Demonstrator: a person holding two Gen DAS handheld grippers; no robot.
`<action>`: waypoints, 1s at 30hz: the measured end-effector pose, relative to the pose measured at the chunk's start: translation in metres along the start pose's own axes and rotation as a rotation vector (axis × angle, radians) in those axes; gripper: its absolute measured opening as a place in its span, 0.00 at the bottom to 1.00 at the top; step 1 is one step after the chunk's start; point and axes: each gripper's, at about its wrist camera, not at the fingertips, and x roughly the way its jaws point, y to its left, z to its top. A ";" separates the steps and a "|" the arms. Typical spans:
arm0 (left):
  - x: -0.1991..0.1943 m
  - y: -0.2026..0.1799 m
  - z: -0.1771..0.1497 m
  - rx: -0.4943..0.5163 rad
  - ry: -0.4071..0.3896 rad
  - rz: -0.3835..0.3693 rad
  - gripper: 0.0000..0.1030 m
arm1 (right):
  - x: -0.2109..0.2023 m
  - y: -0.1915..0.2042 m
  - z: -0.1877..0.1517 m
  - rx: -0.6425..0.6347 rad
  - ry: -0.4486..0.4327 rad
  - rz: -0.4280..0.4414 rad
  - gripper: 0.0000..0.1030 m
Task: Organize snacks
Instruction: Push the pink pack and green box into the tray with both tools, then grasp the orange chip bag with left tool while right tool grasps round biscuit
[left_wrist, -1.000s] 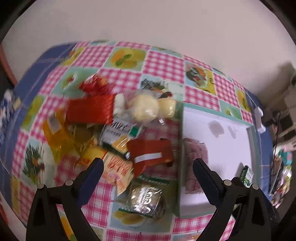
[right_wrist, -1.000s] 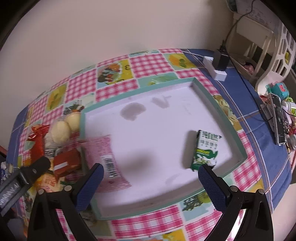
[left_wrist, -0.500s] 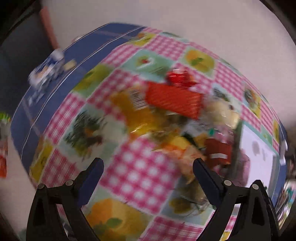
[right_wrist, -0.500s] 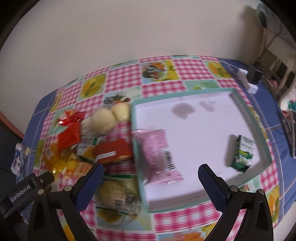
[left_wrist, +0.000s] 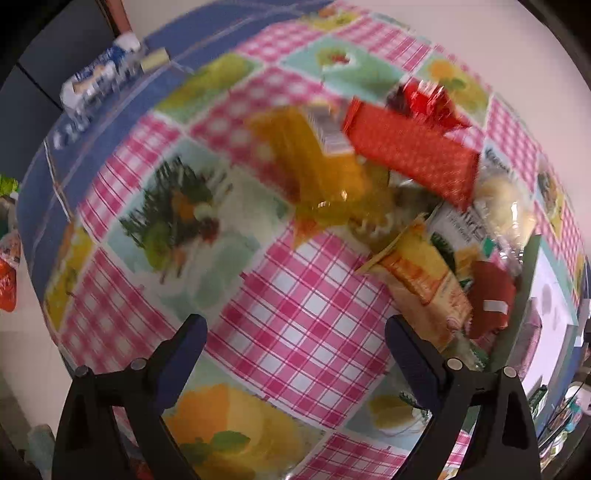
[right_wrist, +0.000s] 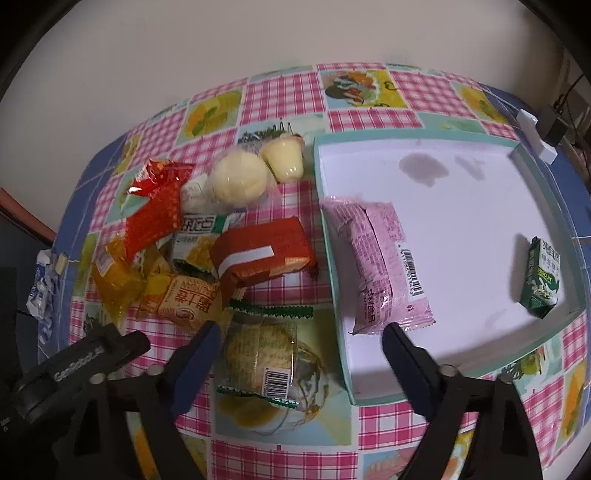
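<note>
- Left hand-held gripper (left_wrist: 293, 334): open, nothing between its two dark blue fingers, only pink checked cloth (left_wrist: 303, 302) under the gap.
- Right hand-held gripper (right_wrist: 299, 338): open, jaws just closing in a bit, still apart, touching no snack.
- Below the right gap: a clear bag with yellow cake (right_wrist: 271, 369), flat on the desk (right_wrist: 284, 92), green zigzag ends, not pinched.
- White tray with a green rim (right_wrist: 413, 137), on the right side of the desk.
- Pink snack pack (right_wrist: 376, 262) lying in the tray, up against its left wall, barcode facing up.
- Small green biscuit pack (right_wrist: 543, 282) in the tray too, near the right wall, well apart from the pink one.
- Snack pile on the cloth, left of the tray: orange-red pack with a white stripe (right_wrist: 264, 256), orange pack (right_wrist: 184, 302), yellow see-through bag (right_wrist: 114, 280), red dotted pack (right_wrist: 155, 218), shiny red wrapper (right_wrist: 162, 173).
- Round pale bun (right_wrist: 240, 181) and a small yellow cup (right_wrist: 284, 158), side by side at the far end of the pile.
- Blue and white crumpled wrapper (right_wrist: 42, 288) at the left edge of the desk.
- Left view blurry; same pile up and to the right of that gripper.
</note>
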 end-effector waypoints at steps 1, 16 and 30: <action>0.003 0.000 0.001 -0.008 0.007 0.003 0.94 | 0.002 0.001 0.000 -0.007 0.009 -0.006 0.79; -0.002 0.009 0.032 -0.064 0.009 -0.084 0.94 | 0.013 0.025 -0.004 -0.108 0.065 -0.018 0.74; -0.004 -0.027 0.039 -0.012 0.036 -0.171 0.94 | 0.027 0.027 -0.007 -0.099 0.137 0.003 0.74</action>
